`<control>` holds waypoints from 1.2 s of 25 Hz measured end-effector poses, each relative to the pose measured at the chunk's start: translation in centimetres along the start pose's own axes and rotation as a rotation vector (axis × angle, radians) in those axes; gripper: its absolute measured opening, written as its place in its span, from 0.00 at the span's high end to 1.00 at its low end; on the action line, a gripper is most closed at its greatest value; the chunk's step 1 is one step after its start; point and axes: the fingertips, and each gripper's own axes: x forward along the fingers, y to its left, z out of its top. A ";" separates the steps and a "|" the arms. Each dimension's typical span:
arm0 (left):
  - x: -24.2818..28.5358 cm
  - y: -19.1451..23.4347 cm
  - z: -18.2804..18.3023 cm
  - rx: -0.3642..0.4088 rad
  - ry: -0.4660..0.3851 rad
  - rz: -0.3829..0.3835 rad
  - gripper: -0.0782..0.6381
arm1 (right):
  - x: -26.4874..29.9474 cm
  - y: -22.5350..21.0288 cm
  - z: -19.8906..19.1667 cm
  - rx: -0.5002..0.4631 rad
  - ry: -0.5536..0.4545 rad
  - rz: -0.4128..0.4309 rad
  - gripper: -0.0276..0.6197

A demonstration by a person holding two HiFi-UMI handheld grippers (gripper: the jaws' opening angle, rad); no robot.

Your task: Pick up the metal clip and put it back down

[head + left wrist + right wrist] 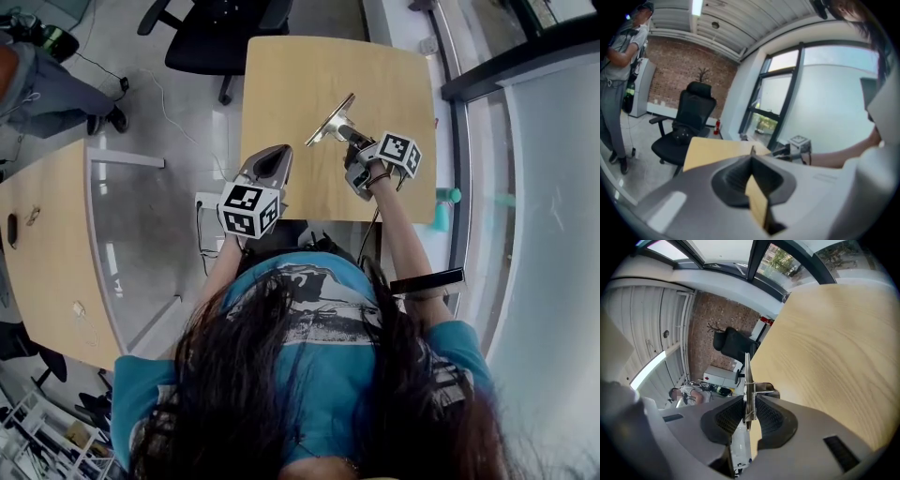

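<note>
**Arms and hands.** Both forearms reach forward from the body toward the near end of the table (pixel 309 75). The right forearm is bare and crosses the near right edge. It carries the right gripper (pixel 349 134) out over the middle of the table, with its marker cube toward the right edge. The left arm is drawn in closer. The left gripper (pixel 278 153) sits at the near left corner and points along the table's length.

**Right gripper.** The jaws are part-way apart and clamped on the metal clip (pixel 330 120). In the right gripper view, the pads press on either side of the clip's spring end (pixel 748 390). The flat plate stands edge-on and projects beyond the jaw tips. The gripper is rolled, so the table surface (pixel 834 343) fills the right of that view.

**Task item.** The clip is held tilted over the centre of the table. It cannot be determined whether any edge touches the wood.

**Left gripper.** The jaw tips (pixel 752 152) meet, with nothing between them.

**Surroundings.** An office chair (pixel 216 37) stands at the table's far end.
</note>
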 end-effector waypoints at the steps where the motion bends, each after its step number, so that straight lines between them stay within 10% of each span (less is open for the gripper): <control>1: -0.1 0.3 0.0 -0.002 0.000 0.005 0.89 | 1.0 -0.5 0.0 0.004 0.022 -0.006 0.82; 30: -1.2 5.6 -0.8 -0.046 0.020 0.080 0.89 | 10.3 -6.5 -0.2 0.152 0.158 -0.193 0.80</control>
